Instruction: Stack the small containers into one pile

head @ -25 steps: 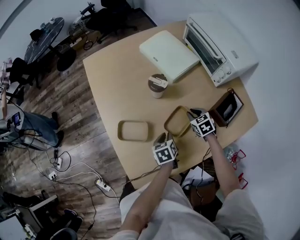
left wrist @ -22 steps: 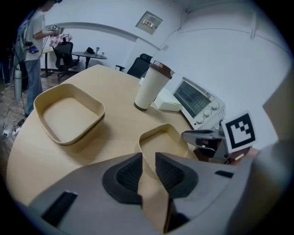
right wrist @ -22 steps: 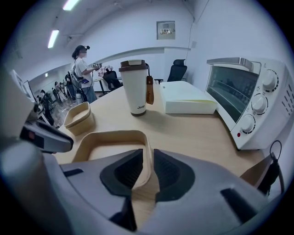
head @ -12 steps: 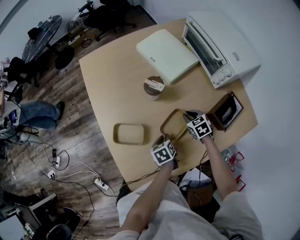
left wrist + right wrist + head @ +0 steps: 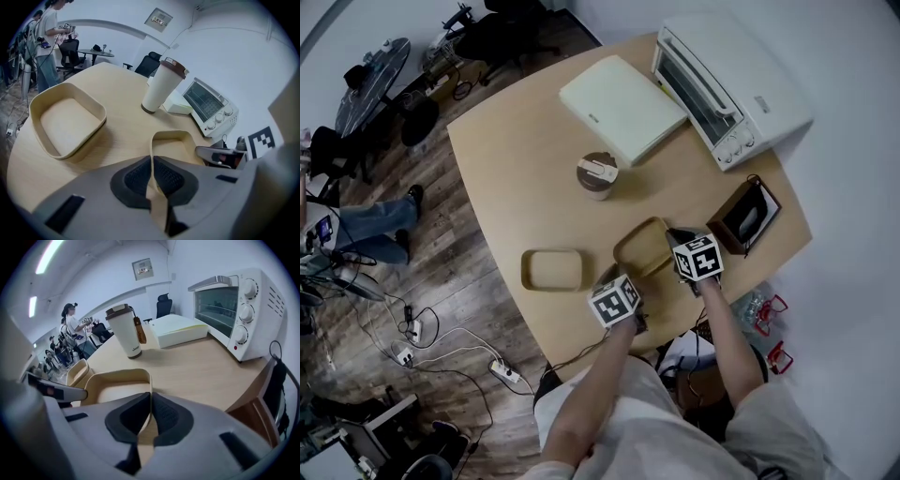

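Both of our tools, left gripper (image 5: 152,174) and right gripper (image 5: 150,416), were closing, pads pinching opposite walls of one container (image 5: 643,247). It faced open side up, long axis diagonal, near the table's (image 5: 516,169) front edge, our forearms reaching forward.

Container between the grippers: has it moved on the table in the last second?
No. The container keeps the same gap to the cup and the other container; only the head camera shifted.

Two shallow, tan, empty containers: tilted container (image 5: 642,247) at near right, flat container (image 5: 551,270) upright, apart to its left.
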Available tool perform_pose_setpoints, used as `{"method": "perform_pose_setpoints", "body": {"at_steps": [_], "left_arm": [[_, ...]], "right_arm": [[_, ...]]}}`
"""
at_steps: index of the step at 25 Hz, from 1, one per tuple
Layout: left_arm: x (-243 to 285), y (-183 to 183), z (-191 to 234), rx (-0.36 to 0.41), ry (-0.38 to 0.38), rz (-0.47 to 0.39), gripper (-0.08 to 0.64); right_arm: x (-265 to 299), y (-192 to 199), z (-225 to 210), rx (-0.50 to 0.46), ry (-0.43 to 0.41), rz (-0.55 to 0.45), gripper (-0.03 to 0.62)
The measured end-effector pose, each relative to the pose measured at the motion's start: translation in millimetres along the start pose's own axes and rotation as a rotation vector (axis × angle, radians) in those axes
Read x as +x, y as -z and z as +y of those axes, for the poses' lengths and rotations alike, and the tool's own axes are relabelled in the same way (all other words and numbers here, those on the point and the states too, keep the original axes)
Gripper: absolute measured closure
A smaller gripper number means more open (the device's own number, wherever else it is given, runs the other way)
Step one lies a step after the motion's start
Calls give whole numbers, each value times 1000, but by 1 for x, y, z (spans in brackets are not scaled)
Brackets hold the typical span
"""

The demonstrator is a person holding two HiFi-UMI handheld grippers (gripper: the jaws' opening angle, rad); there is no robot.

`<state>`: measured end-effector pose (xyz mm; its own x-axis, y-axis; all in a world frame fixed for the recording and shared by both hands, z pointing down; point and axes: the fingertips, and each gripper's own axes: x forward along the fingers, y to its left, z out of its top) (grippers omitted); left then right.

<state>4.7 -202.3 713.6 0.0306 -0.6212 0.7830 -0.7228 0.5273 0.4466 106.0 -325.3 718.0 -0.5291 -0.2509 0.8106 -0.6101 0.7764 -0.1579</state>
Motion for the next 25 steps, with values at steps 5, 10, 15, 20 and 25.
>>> {"method": "perform_pose_setpoints", "body": {"at_steps": [5, 10, 15, 20, 25], "left_arm": [[-14, -12, 1, 46, 10, -7, 545], [-23, -14, 1, 50, 77, 0, 546], [-54, -30, 6, 129, 99, -14, 546], [-79, -42, 18, 194, 142, -5, 545], [-105, -69, 45, 280, 148, -24, 545]], "right_arm": [[-25, 6, 10, 107, 30, -50, 572], [-50, 15, 27, 200, 71, -104, 572], [-74, 18, 52, 271, 134, -171, 572], [-87, 16, 84, 348, 185, -230, 572], [-82, 9, 128, 378, 184, -252, 574]]}}
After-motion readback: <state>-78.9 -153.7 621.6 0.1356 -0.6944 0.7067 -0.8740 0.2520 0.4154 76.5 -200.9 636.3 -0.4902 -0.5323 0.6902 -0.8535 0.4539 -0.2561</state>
